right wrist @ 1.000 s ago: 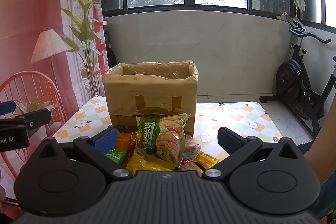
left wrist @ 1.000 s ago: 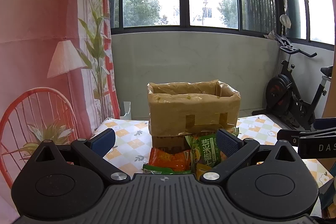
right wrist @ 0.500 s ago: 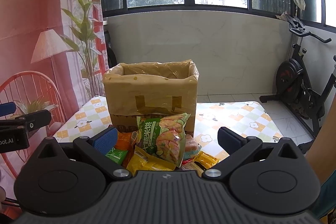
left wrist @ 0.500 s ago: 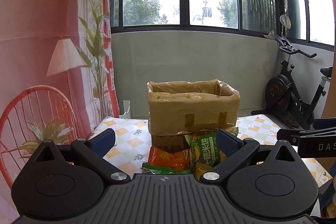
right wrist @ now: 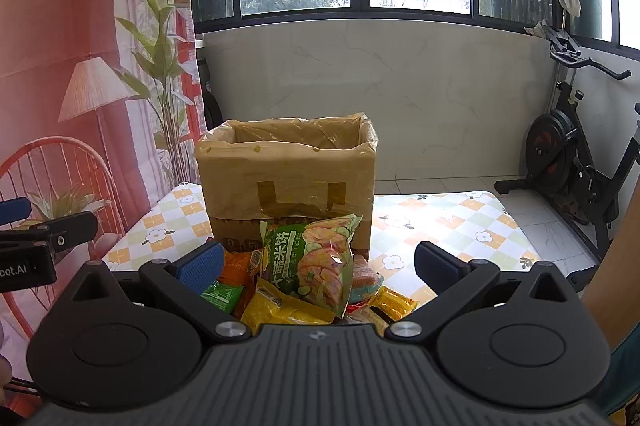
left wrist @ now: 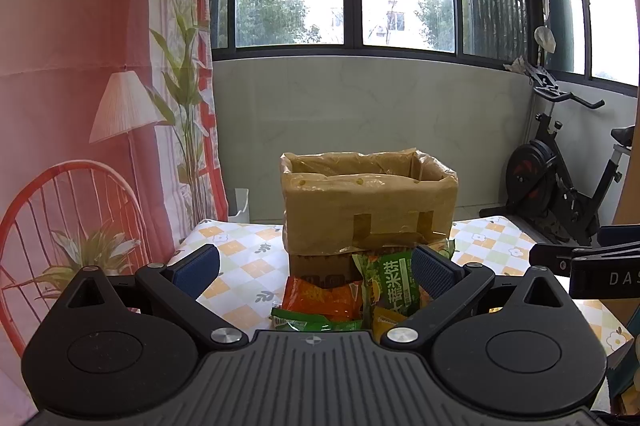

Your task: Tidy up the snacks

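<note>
A pile of snack packets lies in front of a cardboard box (left wrist: 368, 210) lined with a yellowish plastic bag, also in the right wrist view (right wrist: 286, 182). A green rice-cracker bag (right wrist: 310, 260) stands upright against the box, also in the left wrist view (left wrist: 390, 284). An orange packet (left wrist: 320, 296), a small green packet (right wrist: 222, 296) and a yellow packet (right wrist: 280, 308) lie around it. My left gripper (left wrist: 316, 266) is open and empty, short of the pile. My right gripper (right wrist: 318, 266) is open and empty, just before the green bag.
The table (right wrist: 452, 226) has a checked flower-print cloth. An exercise bike (right wrist: 580, 154) stands at the right. A pink printed backdrop (left wrist: 80, 106) hangs at the left. The other gripper shows at each view's edge (left wrist: 592, 262) (right wrist: 36, 246).
</note>
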A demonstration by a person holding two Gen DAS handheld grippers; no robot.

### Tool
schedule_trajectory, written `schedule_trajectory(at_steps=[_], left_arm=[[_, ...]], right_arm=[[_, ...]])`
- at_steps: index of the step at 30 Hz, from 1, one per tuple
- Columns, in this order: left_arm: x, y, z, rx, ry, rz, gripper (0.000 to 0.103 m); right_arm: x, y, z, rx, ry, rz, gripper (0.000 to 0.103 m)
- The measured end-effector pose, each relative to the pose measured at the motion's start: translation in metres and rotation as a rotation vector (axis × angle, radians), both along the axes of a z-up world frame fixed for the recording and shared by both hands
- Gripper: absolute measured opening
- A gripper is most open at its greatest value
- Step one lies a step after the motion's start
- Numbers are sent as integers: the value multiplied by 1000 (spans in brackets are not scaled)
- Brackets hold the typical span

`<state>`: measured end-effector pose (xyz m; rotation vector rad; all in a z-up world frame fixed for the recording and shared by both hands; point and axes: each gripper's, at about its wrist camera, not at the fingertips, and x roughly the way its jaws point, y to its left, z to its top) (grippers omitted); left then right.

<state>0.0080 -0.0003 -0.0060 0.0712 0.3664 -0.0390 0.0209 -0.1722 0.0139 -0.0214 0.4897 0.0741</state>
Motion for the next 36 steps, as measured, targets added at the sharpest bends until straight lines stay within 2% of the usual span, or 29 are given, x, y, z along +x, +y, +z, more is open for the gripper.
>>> schedule_trajectory(at_steps=[6,11,13,15,17,19,23,27,32,36], left_arm=[[-1,-1,1,7,-9,-10,103],[4,6,4,4,-47,-10,103],[10,14,2,-4,-71,11,103],[19,21,0,-6,-89,30,103],[30,26,-3,4,-92,43,103],[39,29,-7,16,-95,55,103],[62,33,-24,9,-64,49,103],[82,40,-44,-62,-2,34,102],[97,45,-70,-71,80,64,102],[101,60,-83,-212,145,-11,102]], right_arm=[[0,0,0,5,2,2,103],[4,-9,0,56,4,9,103],[6,-18,1,102,-35,-4,103],[9,-26,1,126,-113,-44,103],[13,-32,-3,124,-201,-89,103],[23,-33,-10,100,-234,-120,103],[46,-34,-29,124,-216,-86,103],[65,-26,-54,87,-204,-51,103],[87,-21,-83,106,-68,8,103],[92,-24,-103,142,-10,50,103]])
